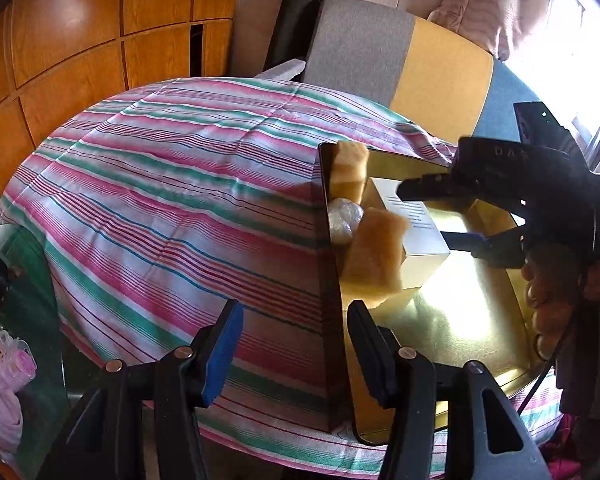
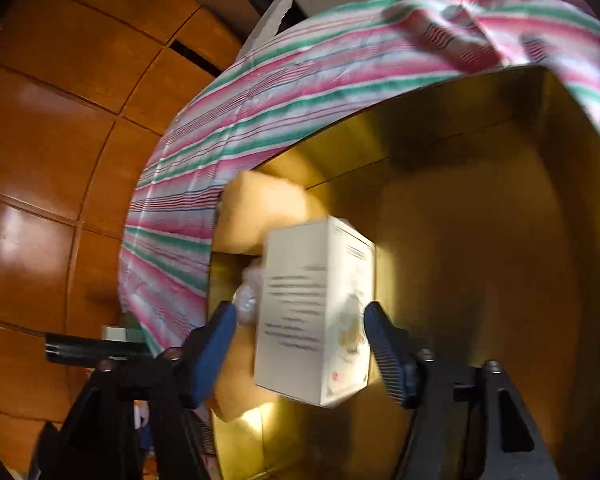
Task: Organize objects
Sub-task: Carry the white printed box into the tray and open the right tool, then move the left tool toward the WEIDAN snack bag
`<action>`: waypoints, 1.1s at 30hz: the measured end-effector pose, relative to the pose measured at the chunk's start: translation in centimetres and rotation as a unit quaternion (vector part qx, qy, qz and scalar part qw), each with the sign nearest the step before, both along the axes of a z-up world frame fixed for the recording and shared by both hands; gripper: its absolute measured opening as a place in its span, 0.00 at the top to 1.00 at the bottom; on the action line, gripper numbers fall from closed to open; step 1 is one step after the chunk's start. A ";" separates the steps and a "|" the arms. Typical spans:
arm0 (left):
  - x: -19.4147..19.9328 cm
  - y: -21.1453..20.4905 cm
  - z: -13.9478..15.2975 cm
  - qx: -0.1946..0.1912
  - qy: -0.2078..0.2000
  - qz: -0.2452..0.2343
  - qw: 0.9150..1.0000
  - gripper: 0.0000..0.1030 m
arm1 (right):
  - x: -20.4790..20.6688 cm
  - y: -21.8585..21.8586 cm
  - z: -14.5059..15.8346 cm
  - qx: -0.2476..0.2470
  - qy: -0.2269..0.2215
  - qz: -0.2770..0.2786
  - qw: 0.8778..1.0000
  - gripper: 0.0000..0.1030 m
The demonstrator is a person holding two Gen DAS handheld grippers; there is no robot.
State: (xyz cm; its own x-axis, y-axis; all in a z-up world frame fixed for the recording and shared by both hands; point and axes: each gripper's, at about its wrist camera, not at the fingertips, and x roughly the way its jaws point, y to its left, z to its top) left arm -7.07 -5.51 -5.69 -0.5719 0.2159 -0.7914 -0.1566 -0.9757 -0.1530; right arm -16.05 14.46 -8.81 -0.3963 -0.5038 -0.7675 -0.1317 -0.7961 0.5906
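A shiny gold box [image 1: 452,320] lies open on the striped cloth. Inside it at the left are a white printed carton [image 1: 414,248], two tan spongy blocks [image 1: 376,252] [image 1: 350,172] and a crumpled clear plastic ball [image 1: 344,220]. My right gripper [image 1: 420,214] reaches in from the right, open, its fingers on either side of the carton [image 2: 312,312]; the left pad [image 2: 216,348] stands clear of it. My left gripper [image 1: 294,344] is open, straddling the gold box's left wall [image 1: 334,340] without pressing it.
A pink, green and white striped cloth [image 1: 172,200] covers the round table. Wooden cabinet panels [image 1: 80,40] stand behind at the left, a grey, yellow and blue chair back [image 1: 420,64] beyond. Pink items [image 1: 12,364] sit at lower left. A hand [image 1: 548,292] holds the right gripper.
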 end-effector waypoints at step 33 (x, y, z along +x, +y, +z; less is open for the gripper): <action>3.2 6.0 2.6 -0.018 0.040 -0.079 0.996 0.41 | 16.2 12.7 7.7 0.222 0.165 -0.082 0.957 0.00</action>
State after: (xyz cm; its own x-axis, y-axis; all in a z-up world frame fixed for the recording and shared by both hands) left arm -3.85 0.48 -3.13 -0.5948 0.2807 -0.7532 -0.3190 -0.9425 -0.0993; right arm 0.17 27.20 -1.13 -0.7004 -0.0677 -0.7106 -0.1402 -0.9631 0.2299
